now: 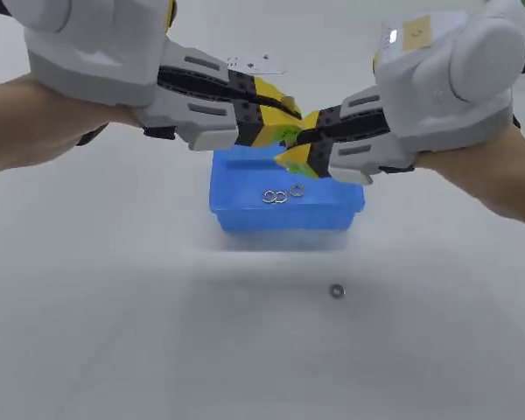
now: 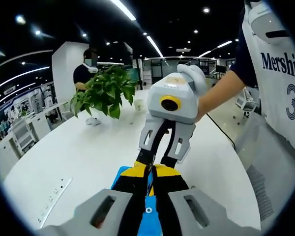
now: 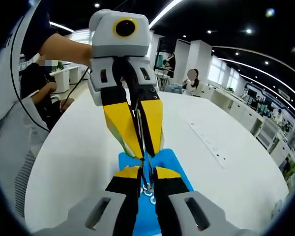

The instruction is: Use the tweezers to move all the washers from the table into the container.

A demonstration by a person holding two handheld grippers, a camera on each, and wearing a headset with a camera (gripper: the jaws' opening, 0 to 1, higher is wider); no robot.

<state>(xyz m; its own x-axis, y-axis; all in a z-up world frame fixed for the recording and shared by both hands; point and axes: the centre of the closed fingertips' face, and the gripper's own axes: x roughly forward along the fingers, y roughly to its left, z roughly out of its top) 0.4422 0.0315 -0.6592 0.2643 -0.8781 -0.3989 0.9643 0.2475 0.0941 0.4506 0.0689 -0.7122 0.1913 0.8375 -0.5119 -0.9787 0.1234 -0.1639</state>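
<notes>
My left gripper (image 1: pixel 280 118) and right gripper (image 1: pixel 299 140) meet nose to nose just above the container (image 1: pixel 284 217), tips almost touching. Both are clenched on the tweezers (image 3: pixel 141 142): in the right gripper view the thin steel blades run between my left jaws and on down between my right jaws. Their long axis lies along the line from one gripper to the other, and the end at my right jaws hangs over the container's open top. Which end is the pointed one I cannot tell

The container sits toward the middle of the table (image 1: pixel 140 341), well in from every edge. Three washers (image 1: pixel 281 196) lie flat on its floor, two touching and the third just beside them. One loose washer (image 1: pixel 337 290) lies flat on the table on my side of the container, near its right front corner but apart from it. The table spreads open toward me and to both sides; in the gripper views it runs on to a curved edge far from the container. A power strip (image 1: pixel 255 64) lies beyond the container, toward the far edge
</notes>
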